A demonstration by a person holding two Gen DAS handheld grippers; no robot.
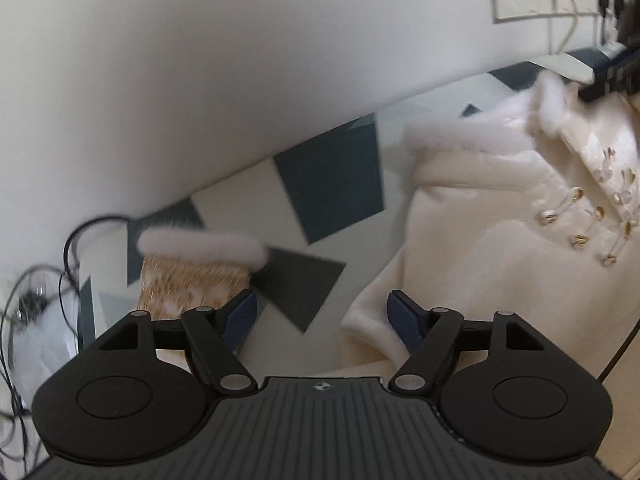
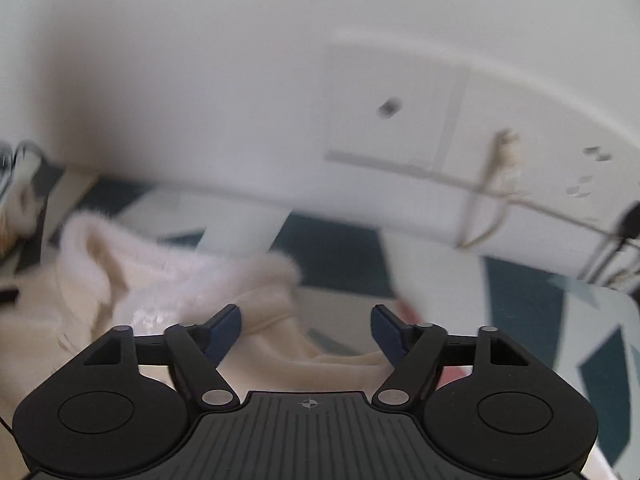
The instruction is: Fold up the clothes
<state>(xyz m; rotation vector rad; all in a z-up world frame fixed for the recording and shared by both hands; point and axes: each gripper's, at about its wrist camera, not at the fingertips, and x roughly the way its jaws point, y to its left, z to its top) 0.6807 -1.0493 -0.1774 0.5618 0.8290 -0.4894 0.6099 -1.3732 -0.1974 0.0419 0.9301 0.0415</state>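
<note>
We found the cream coat point(image 1: 500, 216) spread on the patterned table point(image 1: 332, 184), with our left gripper point(image 1: 322, 316) spread wide and empty above its near hem and our right gripper point(image 2: 306, 330), likewise apart and holding nothing, above a fold by the fur collar point(image 2: 132, 248). We judged the coat thick, soft and fairly heavy, prone to slump, so best pinched at the plain hem or shoulder, away from the beaded front point(image 1: 600, 208) and loose fur. A second fur-trimmed garment point(image 1: 196, 272) lay well apart to the left, the wall point(image 1: 200, 60) closed the far edge, and cables point(image 1: 36, 292) hung off the left side.
</note>
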